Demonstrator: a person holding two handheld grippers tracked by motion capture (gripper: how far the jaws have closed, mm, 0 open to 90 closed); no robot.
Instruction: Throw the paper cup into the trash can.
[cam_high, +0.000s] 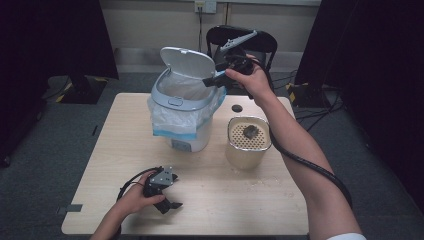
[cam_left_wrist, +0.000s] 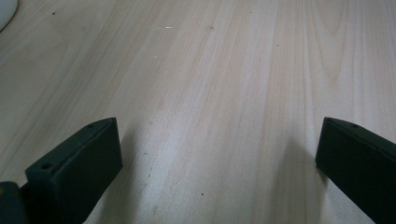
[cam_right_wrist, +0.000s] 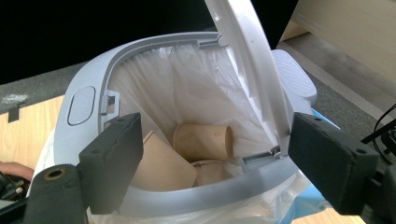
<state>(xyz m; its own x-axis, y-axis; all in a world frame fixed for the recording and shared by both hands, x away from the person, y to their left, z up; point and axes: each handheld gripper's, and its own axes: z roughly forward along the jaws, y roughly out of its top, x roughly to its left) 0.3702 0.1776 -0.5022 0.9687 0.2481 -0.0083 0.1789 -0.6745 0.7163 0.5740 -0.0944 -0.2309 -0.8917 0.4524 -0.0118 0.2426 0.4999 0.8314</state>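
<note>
A white lidded bin (cam_high: 187, 135) lined with a clear plastic bag stands at the table's middle back, its lid (cam_high: 187, 61) tipped up. My right gripper (cam_high: 214, 79) hovers over the bin's right rim with its jaws apart and nothing between them. In the right gripper view, that gripper (cam_right_wrist: 215, 128) looks down into the bin (cam_right_wrist: 210, 192), where several brown paper cups (cam_right_wrist: 203, 140) lie in the bag. My left gripper (cam_high: 174, 191) rests on the table near the front edge, open and empty. The left gripper view has that gripper (cam_left_wrist: 219, 128) over bare wood.
A beige canister (cam_high: 247, 155) with a perforated top carrying a dark lump (cam_high: 250, 132) stands right of the bin. A small black disc (cam_high: 237, 108) lies behind it. A black chair (cam_high: 260, 40) stands beyond the wooden table (cam_high: 250, 205). The bin's open lid (cam_right_wrist: 243, 56) rises beside the right jaw.
</note>
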